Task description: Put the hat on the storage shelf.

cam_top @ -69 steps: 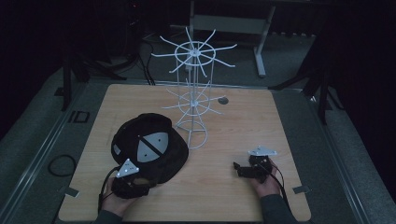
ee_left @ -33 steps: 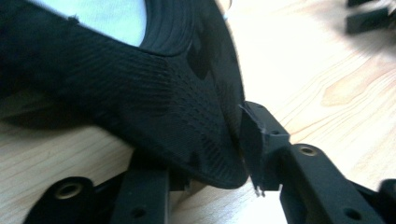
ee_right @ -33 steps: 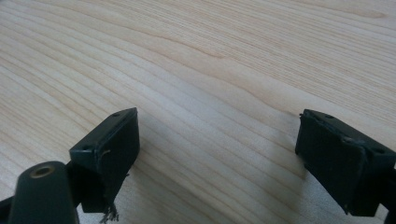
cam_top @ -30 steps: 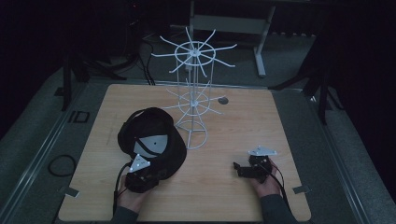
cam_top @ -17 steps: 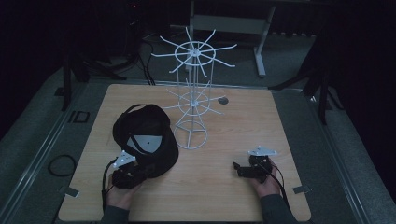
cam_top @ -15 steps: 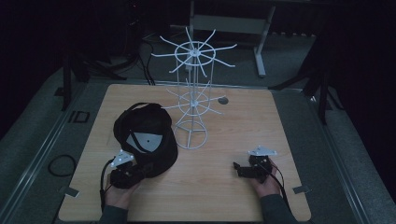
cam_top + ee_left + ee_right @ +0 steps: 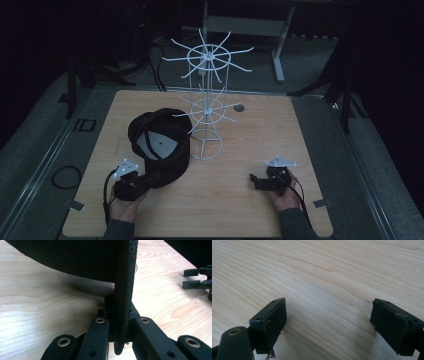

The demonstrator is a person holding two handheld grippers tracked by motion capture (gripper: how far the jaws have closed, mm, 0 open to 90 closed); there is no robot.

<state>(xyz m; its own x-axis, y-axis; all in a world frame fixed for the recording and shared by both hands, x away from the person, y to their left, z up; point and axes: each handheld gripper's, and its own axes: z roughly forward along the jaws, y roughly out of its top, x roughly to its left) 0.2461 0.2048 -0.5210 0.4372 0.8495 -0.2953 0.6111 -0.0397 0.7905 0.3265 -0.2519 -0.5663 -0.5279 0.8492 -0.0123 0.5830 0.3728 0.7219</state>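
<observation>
Black cap (image 7: 161,146) dragged toward lower left since earlier, brim pinched by left gripper (image 7: 121,322); right gripper (image 7: 328,325) spread over wooden table (image 7: 250,210); dark room.

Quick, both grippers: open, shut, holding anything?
Left gripper: shut on the black cap brim.
Right gripper: open, holding nothing, over the table.

Your light wooden surface (image 7: 250,210) carries a white wire rack (image 7: 207,107) standing near its middle and a black cap (image 7: 160,147) lying just left of the rack's base, toward the near-left corner. A small grey disc (image 7: 239,107) rests toward the far edge.
</observation>
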